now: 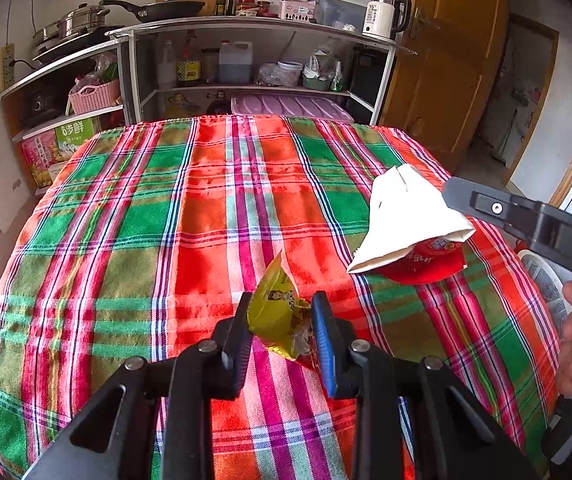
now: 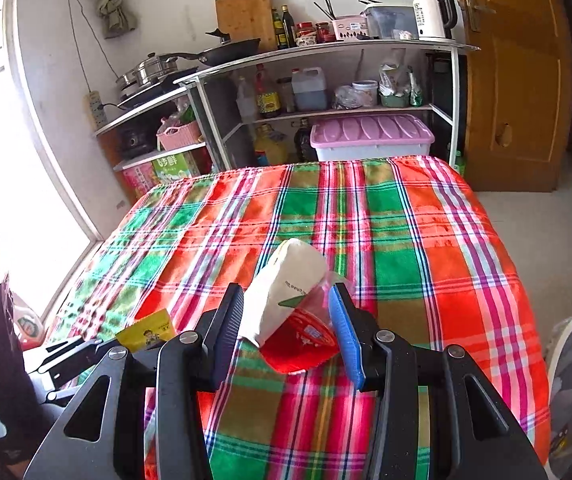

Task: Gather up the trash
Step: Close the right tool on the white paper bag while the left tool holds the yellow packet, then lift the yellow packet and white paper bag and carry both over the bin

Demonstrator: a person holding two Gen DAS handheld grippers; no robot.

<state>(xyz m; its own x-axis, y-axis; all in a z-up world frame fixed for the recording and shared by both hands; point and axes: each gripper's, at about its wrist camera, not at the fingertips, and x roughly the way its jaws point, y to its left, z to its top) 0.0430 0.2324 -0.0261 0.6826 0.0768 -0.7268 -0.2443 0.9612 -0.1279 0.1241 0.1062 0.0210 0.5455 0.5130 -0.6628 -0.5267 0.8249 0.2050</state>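
Left wrist view: left claw (image 1: pixel 282 320) pinches one yellow wrapper (image 1: pixel 276 312), right claw (image 2: pixel 288 322) pinches one white carton (image 2: pixel 282 286)

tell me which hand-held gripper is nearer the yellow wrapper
Left. The left hand-held gripper is shut on the yellow wrapper; the right hand-held gripper holds white and red trash beside it.

Both views are brightly lit by daylight. In the right wrist view the window (image 2: pixel 14 184), left of the plaid tablecloth (image 2: pixel 426 240), is blown out to white glare. Colours on the cloth are oversaturated. Strong fisheye bending is noted along the shelving (image 1: pixel 246 28) beyond the cloth, with dark vignetting at the corners. Slight softness is seen overall.
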